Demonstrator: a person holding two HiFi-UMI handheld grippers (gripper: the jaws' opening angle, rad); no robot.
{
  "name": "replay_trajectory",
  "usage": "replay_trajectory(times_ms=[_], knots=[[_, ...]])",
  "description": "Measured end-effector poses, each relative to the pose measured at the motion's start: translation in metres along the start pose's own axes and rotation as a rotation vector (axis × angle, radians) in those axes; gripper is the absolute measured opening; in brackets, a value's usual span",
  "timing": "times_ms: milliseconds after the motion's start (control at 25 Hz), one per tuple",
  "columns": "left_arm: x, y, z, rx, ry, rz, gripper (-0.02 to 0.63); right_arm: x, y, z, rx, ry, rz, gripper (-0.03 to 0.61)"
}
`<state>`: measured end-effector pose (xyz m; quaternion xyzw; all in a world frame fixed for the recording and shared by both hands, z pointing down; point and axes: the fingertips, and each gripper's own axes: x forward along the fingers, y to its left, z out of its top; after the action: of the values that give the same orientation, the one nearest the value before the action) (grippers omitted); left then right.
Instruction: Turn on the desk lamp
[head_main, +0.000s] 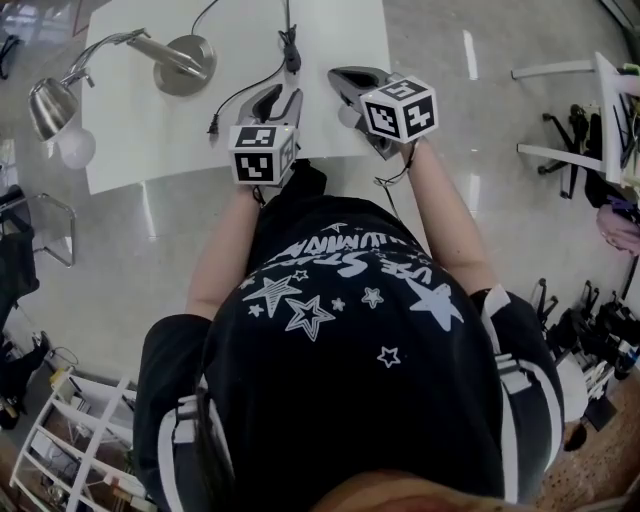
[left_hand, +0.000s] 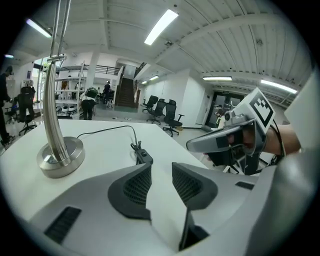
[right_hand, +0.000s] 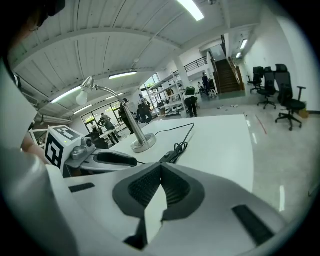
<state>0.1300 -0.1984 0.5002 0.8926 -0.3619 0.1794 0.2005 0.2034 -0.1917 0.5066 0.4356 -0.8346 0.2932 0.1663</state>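
- Desk lamp (head_main: 182, 62): stands at table (head_main: 335, 30) far left, well apart from both grippers.
- Left hand-held gripper (left_hand: 161, 172): jaws partly apart, empty, aimed at cord switch (left_hand: 143, 156), probably to press it.
- Right hand-held gripper (right_hand: 160, 182): jaws together, empty, idle alongside.

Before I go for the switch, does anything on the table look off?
Yes. The lamp cord ends in what looks like a plug lying loose on the table, not in any socket. The lamp head also overhangs the table's left edge.
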Motion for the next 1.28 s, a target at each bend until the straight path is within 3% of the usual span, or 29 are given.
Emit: replay_trajectory(times_ms=[400,920,1280], knots=[[-0.056,-0.040,-0.012,0.029,-0.052,0.080,0.011,-0.066,0.047,-0.027,-0.001,-0.094,0.023,0.005],[-0.126,-0.074,-0.022,0.050,-0.128,0.133,0.009,-0.116,0.111,-0.065,-0.051,-0.145,0.077,0.005],[-0.147,-0.086,-0.015,0.053,-0.155,0.110,0.009,-0.119,0.135,-0.083,-0.064,-0.121,0.086,0.005]])
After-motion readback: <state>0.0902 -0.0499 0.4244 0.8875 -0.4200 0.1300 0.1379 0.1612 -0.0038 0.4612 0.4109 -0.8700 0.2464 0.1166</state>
